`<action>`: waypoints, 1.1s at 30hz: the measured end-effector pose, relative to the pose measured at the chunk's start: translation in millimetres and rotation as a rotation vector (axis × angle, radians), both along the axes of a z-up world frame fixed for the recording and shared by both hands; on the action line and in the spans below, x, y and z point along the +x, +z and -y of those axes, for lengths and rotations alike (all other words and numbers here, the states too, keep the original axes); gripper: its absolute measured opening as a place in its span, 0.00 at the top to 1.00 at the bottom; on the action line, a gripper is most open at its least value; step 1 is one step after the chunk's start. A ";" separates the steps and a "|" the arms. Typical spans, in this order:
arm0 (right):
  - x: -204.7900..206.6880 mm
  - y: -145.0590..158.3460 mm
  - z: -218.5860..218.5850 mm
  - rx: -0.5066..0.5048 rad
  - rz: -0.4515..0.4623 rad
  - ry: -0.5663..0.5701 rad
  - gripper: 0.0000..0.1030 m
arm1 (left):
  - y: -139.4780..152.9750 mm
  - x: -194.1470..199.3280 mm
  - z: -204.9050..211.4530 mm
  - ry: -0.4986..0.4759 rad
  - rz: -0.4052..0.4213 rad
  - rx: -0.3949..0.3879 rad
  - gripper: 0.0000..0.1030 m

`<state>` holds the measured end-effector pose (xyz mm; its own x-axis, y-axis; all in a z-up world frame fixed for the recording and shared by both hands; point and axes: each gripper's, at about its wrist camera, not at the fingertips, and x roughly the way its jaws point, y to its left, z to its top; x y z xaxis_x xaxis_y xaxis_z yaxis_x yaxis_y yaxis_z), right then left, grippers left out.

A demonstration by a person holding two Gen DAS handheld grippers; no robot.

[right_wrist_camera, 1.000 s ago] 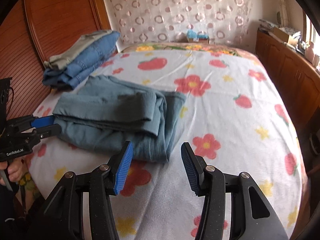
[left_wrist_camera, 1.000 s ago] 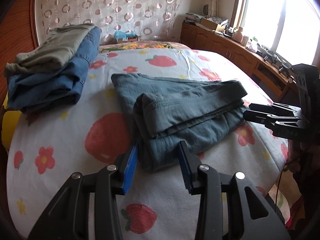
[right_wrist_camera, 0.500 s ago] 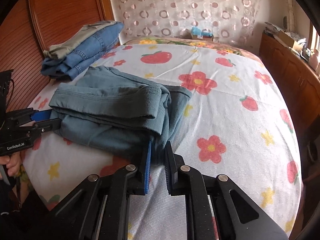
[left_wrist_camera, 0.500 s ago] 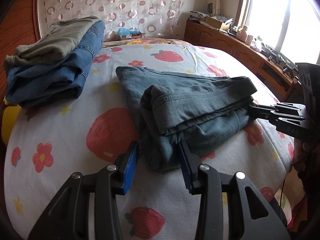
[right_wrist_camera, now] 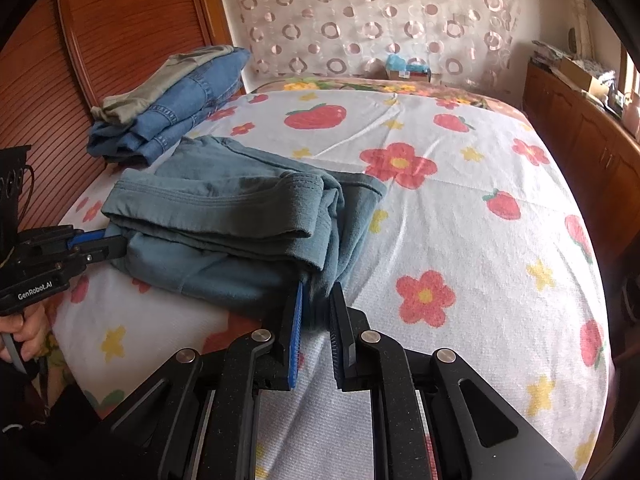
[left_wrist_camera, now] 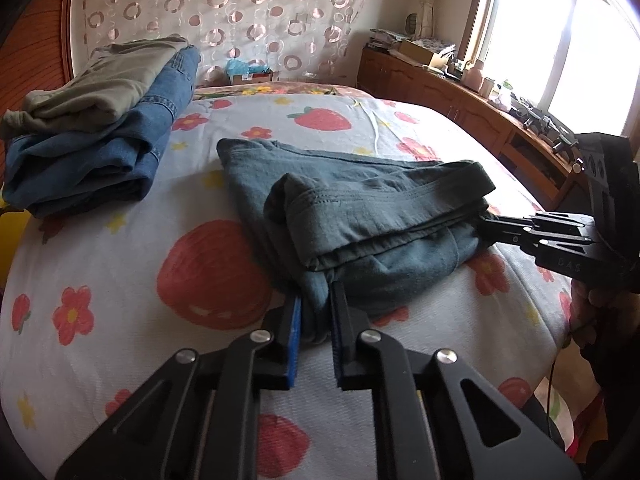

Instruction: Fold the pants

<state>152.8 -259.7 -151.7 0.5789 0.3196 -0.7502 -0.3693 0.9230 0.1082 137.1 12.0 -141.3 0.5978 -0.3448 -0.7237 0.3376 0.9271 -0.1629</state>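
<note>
Left wrist view, left claw pinching teal pants corner

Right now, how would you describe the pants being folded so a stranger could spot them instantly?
On the bed with the strawberry-and-flower sheet, look at the near edge. The folded teal-grey pants lie there, pinched at opposite ends by the left gripper and right gripper. Unlike the stacked blue jeans and olive pants by the headboard, they lie alone.
</note>
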 end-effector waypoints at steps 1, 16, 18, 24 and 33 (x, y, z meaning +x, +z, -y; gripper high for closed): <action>-0.7 1.2 0.0 -0.001 0.003 0.004 0.91 | 2.3 -1.1 -1.0 0.001 0.003 -0.007 0.92; -53.9 17.9 2.0 0.030 0.039 0.043 0.92 | 13.0 -51.3 -4.9 -0.047 0.000 -0.035 0.92; -62.3 20.1 1.5 0.028 0.045 0.051 0.92 | 14.5 -59.0 -5.8 -0.049 0.001 -0.041 0.92; -79.9 13.3 -2.3 0.004 0.037 0.067 0.92 | 11.9 -67.4 -1.6 -0.053 -0.006 -0.015 0.92; -85.0 14.6 -3.5 -0.007 0.060 0.053 0.84 | 10.8 -70.6 -3.3 -0.040 -0.008 -0.004 0.89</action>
<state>67.8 -256.2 -137.0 0.6056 0.3458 -0.7167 -0.4232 0.9027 0.0780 66.5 15.2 -130.6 0.5779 -0.3713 -0.7268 0.3730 0.9122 -0.1694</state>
